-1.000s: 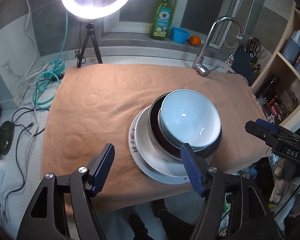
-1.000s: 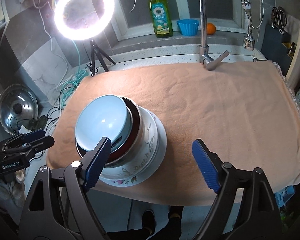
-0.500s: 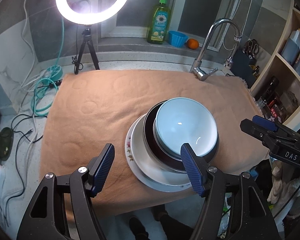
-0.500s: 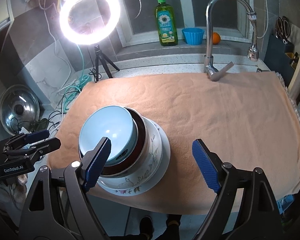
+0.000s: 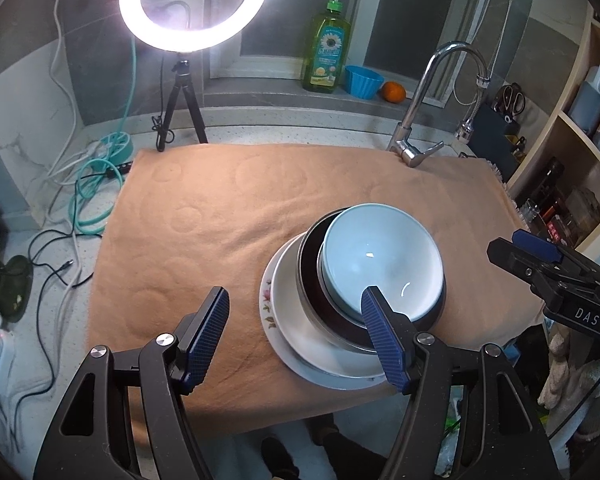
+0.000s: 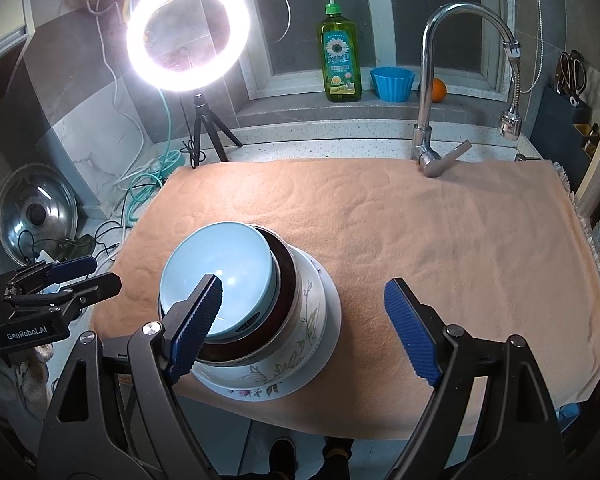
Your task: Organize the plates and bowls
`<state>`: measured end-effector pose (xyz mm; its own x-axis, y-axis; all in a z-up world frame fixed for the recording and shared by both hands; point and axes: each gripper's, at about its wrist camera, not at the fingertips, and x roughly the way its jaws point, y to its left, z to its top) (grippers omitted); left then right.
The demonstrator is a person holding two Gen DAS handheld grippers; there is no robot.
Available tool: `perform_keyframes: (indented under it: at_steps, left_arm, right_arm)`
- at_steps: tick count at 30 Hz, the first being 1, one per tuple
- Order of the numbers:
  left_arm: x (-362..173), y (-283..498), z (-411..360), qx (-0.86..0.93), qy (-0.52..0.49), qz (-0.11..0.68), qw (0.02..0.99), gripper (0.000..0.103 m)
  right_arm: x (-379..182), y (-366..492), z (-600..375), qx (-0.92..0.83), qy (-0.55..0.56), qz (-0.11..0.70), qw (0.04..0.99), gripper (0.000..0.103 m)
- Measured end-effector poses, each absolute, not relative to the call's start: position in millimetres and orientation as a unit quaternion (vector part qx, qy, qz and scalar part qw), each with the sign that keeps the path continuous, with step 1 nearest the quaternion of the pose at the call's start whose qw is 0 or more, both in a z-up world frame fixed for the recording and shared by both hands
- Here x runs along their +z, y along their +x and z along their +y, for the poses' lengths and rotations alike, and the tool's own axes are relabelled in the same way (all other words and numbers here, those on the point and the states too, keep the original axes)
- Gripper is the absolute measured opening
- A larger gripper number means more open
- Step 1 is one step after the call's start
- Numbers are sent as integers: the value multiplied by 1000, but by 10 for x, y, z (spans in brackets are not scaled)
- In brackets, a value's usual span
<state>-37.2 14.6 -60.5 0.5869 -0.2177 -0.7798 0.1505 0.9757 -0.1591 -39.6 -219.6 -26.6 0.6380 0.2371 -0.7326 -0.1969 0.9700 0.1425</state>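
A: Stack (image 5: 356,288) sits on the towel (image 5: 228,216), well in front of the tap (image 5: 424,120).
B: Both tools, left (image 5: 296,336) and right (image 6: 304,320), gape apart, holding nothing. Stacking looks done; next, probably withdraw.

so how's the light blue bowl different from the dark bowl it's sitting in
The light blue bowl is pale and glossy inside; the dark bowl is near black inside with a metallic rim. The light blue bowl is narrower and rests on top, while the dark bowl is wider and sits lower, nested in the white dishes beneath. Both are round, upright and empty as far as shows, in one stack on the towel.
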Motion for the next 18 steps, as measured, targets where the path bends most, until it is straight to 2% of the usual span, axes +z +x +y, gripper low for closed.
perform_keyframes:
  at_steps: [18]
  left_arm:
    - [-580,-302,142,-95,-39,444,890,70]
  right_arm:
    - [-251,-404,-2192,109,23,398,911,86]
